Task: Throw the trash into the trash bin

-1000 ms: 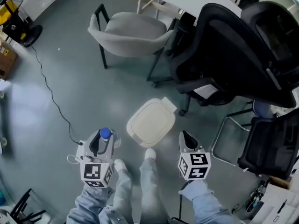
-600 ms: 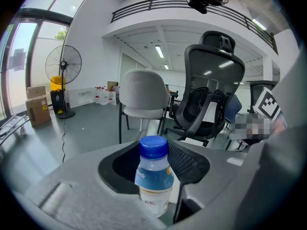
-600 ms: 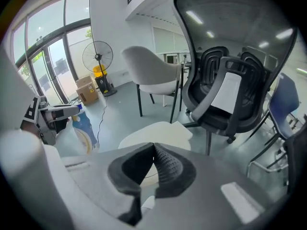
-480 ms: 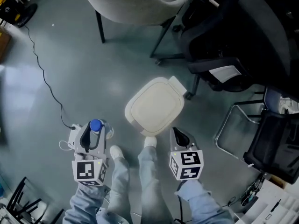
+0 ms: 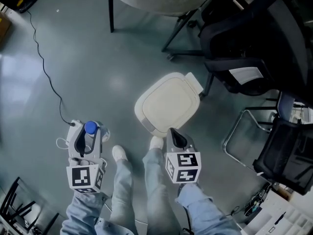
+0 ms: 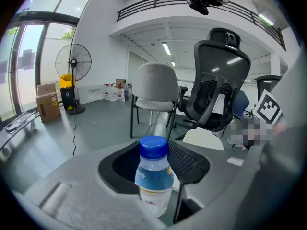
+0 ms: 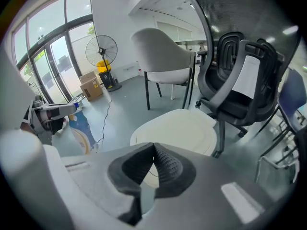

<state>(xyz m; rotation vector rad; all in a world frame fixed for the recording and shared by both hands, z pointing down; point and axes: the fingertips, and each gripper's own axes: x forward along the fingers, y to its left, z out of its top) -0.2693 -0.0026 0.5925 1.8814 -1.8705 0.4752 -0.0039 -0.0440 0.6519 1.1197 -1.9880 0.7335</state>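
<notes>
The left gripper [image 5: 86, 138] squeezes a small bottle [image 6: 154, 177] by its sides. It looks light, smooth and slippery. The right gripper [image 7: 152, 162] is closed and empty.

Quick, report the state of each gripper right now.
Left gripper: closed on a blue-capped plastic bottle.
Right gripper: closed, nothing between its jaws.

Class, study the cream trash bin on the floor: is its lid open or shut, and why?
Shut. The lid lies flat across the top of the trash bin; neither head view nor right gripper view shows any opening.
</notes>
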